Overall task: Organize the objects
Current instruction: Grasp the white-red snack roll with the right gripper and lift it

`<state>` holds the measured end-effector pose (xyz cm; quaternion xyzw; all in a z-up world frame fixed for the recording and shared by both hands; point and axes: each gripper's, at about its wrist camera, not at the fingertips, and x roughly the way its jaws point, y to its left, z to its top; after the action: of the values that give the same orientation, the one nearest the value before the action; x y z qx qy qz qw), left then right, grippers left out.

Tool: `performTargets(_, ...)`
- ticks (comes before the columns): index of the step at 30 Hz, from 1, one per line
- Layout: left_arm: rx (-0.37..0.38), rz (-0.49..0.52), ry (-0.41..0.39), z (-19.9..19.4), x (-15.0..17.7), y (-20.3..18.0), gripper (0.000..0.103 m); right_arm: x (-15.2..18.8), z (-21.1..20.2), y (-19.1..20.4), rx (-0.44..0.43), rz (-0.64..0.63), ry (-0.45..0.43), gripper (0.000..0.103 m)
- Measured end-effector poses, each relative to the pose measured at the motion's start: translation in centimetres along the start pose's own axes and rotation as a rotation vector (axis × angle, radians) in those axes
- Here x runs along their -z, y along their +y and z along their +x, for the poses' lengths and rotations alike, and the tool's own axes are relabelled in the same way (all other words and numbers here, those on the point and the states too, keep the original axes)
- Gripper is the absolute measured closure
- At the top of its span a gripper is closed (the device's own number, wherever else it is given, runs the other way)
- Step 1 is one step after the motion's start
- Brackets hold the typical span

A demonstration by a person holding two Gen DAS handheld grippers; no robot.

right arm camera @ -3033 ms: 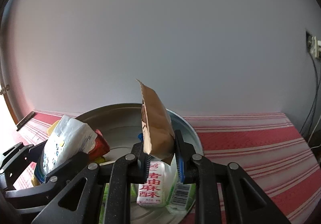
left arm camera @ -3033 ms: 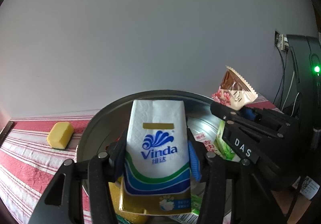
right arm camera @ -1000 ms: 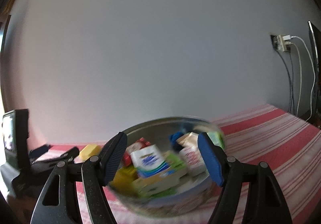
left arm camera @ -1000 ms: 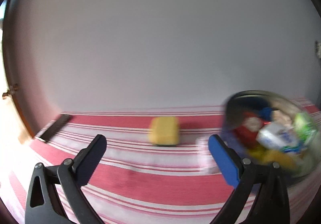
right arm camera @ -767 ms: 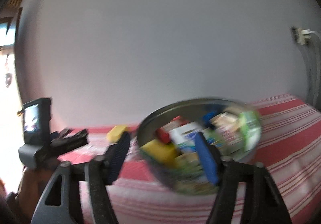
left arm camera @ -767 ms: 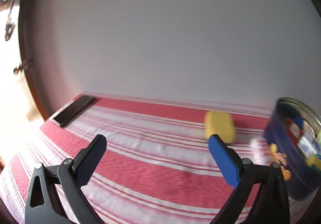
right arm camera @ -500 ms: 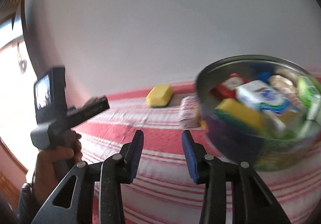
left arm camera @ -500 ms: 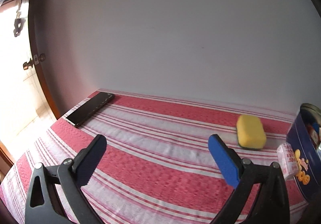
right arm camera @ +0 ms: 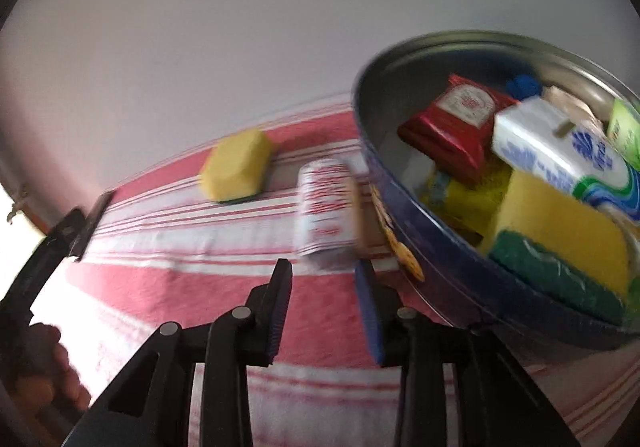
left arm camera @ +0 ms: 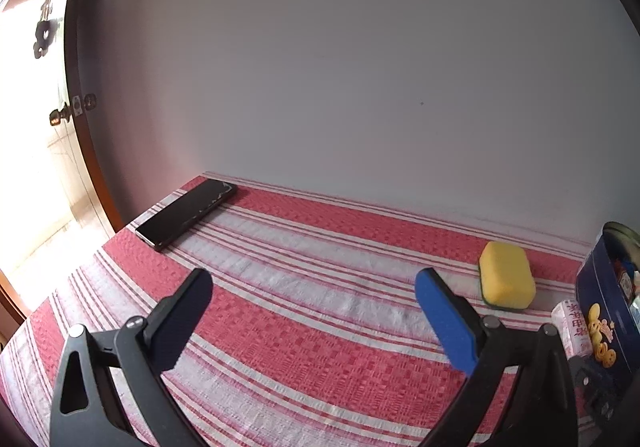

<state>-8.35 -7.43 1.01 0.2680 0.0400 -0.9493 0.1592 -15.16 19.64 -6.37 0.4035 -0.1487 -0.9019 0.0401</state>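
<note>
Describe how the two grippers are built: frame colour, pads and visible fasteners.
Both are alike. The left gripper has a matte black plastic frame with triangular cut-outs, silver round screw heads at the joints, and flat blue pads lining its fingers. The right gripper has the same black frame, silver screws and blue pads. No cables or markings show.

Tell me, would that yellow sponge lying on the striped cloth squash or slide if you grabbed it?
The yellow sponge looks like soft foam with rounded corners, so it would probably squash a little between the tongs and weigh very little. It lies flat on its dark scrubbing side on the woven cloth, so it should neither roll nor slide easily.
</note>
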Motion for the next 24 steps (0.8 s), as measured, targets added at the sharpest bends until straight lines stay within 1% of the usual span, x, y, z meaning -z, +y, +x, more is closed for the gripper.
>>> performTargets(3, 0.005, -0.005, 0.005, 0.1, -0.1, 0.0, 0.001, -1.0, 0.8, -0.1, 0.03, -0.019, -0.013, 0.068)
performTargets(4, 0.006, -0.004, 0.007, 0.1, -0.1, 0.0, 0.001, -1.3, 1.2, 0.2, 0.049, -0.04, -0.012, 0.067)
performTargets(6, 0.007, 0.001, 0.01, 0.0, -0.2, -0.2, 0.001, -1.9, 2.6, 1.3, 0.075, -0.107, 0.012, 0.067)
performTargets(8, 0.008, 0.001, 0.011, 0.0, -0.2, -0.2, 0.001, -2.3, 3.5, 2.5, 0.121, -0.178, 0.018, 0.067)
performTargets(10, 0.004, -0.006, 0.014, 0.1, -0.2, 0.1, 0.001, -2.3, 3.7, 2.8, 0.142, -0.194, 0.019, 0.067)
performTargets(11, 0.005, -0.015, 0.019, 0.2, -0.3, 0.3, 0.001, -2.3, 3.6, 2.7, 0.128, -0.187, 0.02, 0.067)
performTargets(13, 0.006, -0.031, 0.025, 0.3, -0.5, 0.5, 0.001, -2.2, 3.1, 2.3, 0.054, -0.173, 0.025, 0.066)
performTargets(14, 0.007, -0.038, 0.028, 0.3, -0.5, 0.6, 0.001, -2.2, 2.9, 2.1, -0.008, -0.182, 0.028, 0.066)
performTargets(15, 0.01, -0.048, 0.031, 0.4, -0.7, 0.8, 0.001, -2.3, 2.7, 2.1, -0.032, -0.193, 0.022, 0.066)
performTargets(16, 0.017, -0.052, 0.032, 0.5, -0.7, 1.1, 0.001, -2.5, 2.6, 2.0, -0.022, -0.201, 0.005, 0.066)
performTargets(17, 0.018, -0.062, 0.035, 0.6, -0.7, 1.3, 0.001, -2.7, 2.3, 2.0, 0.007, -0.21, -0.024, 0.067)
performTargets(18, 0.017, -0.069, 0.038, 0.7, -0.7, 1.4, 0.001, -2.7, 2.4, 2.1, 0.013, -0.224, -0.037, 0.066)
performTargets(21, 0.022, -0.086, 0.047, 0.9, -0.8, 1.5, 0.001, -2.9, 4.1, 3.1, 0.075, -0.26, 0.0, 0.066)
performTargets(22, 0.022, -0.087, 0.049, 1.0, -0.8, 1.6, 0.001, -3.0, 4.6, 3.2, 0.086, -0.263, 0.004, 0.064)
performTargets(24, 0.02, -0.087, 0.048, 1.0, -0.7, 1.5, 0.001, -3.5, 5.9, 3.5, 0.109, -0.271, 0.023, 0.064)
